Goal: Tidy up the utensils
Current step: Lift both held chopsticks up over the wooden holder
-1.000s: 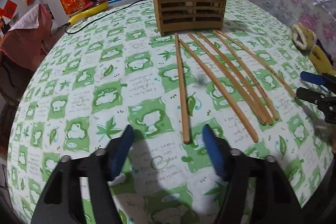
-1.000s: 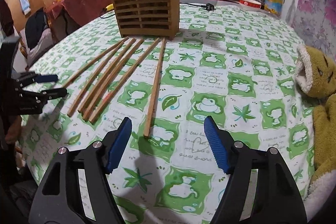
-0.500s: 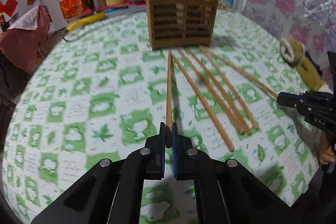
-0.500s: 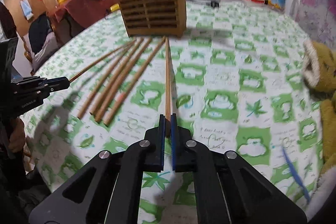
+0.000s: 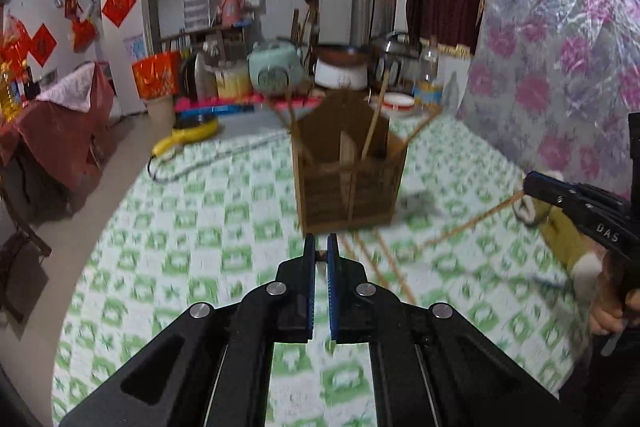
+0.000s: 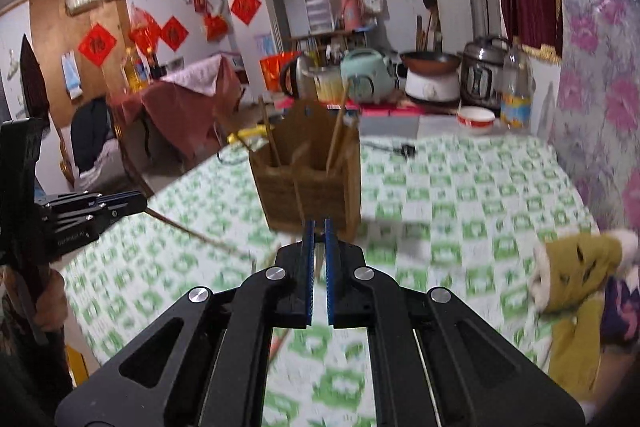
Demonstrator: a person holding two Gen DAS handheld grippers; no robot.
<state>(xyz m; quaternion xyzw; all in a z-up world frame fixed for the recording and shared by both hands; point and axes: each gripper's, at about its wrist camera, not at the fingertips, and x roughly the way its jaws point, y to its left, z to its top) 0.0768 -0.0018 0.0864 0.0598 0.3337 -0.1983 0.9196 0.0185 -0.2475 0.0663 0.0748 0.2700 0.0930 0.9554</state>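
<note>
A brown slatted wooden utensil holder (image 5: 347, 167) stands on the green-checked tablecloth with a few chopsticks upright in it; it also shows in the right wrist view (image 6: 308, 183). My left gripper (image 5: 321, 251) is shut on a chopstick (image 5: 352, 203) that points up at the holder's front. My right gripper (image 6: 317, 229) is shut on another chopstick (image 6: 299, 203), lifted just before the holder. In the left wrist view the right gripper (image 5: 532, 183) holds its chopstick (image 5: 472, 225) slanting off the table. Loose chopsticks (image 5: 384, 267) lie on the cloth.
A yellow plush toy (image 6: 576, 267) lies at the table's right edge. A yellow device with a cable (image 5: 188, 139) lies at the far left. Rice cookers, a pan and a bottle (image 6: 516, 87) stand on a counter behind the table. A floral sheet (image 5: 560, 47) hangs at right.
Both grippers closed on a chopstick each, then lifted them off the cloth and tilted up toward the holder. The views now look level across the room instead of down at the table.
</note>
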